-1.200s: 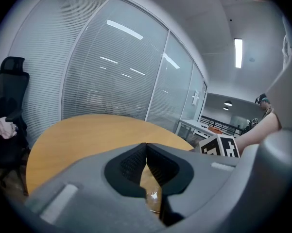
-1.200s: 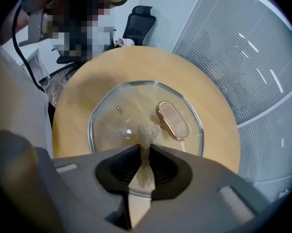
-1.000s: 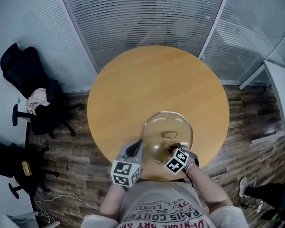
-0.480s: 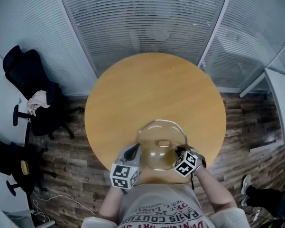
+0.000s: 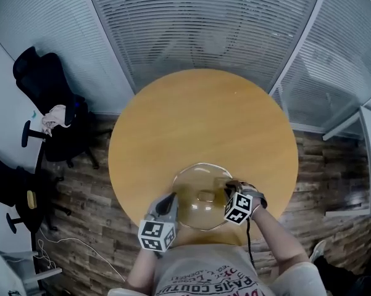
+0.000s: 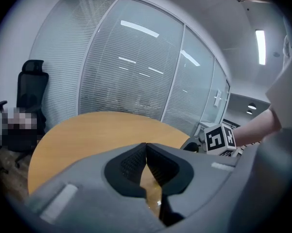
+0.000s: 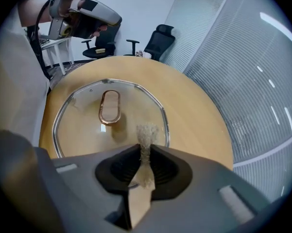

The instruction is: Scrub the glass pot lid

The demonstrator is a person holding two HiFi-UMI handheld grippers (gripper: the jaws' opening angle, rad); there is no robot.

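one round table (image 5: 197, 116), one glass lid (image 5: 191, 187) with one oval handle (image 7: 110, 107), two grippers, two chairs (image 5: 46, 97). the lid lies at the table's 6 o'clock, its near rim just inside the edge. the left gripper (image 5: 171, 198) has its tips at the lid's 9 o'clock rim, jaws clenched tip to tip with nothing seen between them. the right gripper (image 5: 229, 187), at the lid's 3 o'clock, is clamped on one beige fibrous scrubber (image 7: 146, 134), whose tuft pokes out over the rim. bare wood runs from the lid to the 12 o'clock edge and out to 9 and 3. both chairs stand off the table at 9 o'clock; blinds (image 5: 204, 29) close the 12 o'clock side. the shirt (image 5: 210, 279) print is upside down and cut off, not fully readable.
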